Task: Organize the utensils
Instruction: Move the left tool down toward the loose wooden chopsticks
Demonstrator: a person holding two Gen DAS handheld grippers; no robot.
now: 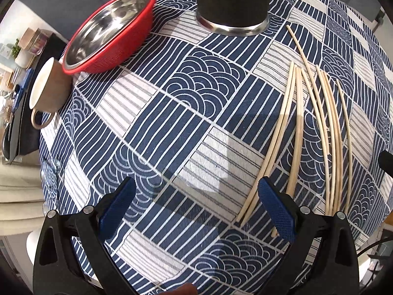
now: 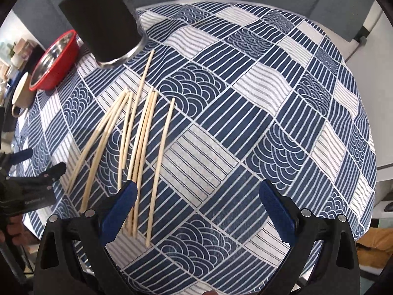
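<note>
Several pale wooden chopsticks (image 1: 298,132) lie loose on the blue patterned tablecloth, to the right in the left wrist view and left of centre as chopsticks (image 2: 140,145) in the right wrist view. A tall black cup with a steel base (image 1: 232,2) stands at the far end, also seen as the cup (image 2: 103,24). My left gripper (image 1: 196,205) is open above the cloth, its right finger over the near ends of two chopsticks. My right gripper (image 2: 196,207) is open too, its left finger (image 2: 122,206) over chopstick ends. Nothing is held.
A red colander with a steel bowl inside (image 1: 108,32) sits far left, and a beige mug (image 1: 50,91) lies beside it near the table edge. The left gripper's body (image 2: 27,186) shows at the left of the right wrist view. The tablecloth (image 2: 270,113) spreads bare to the right.
</note>
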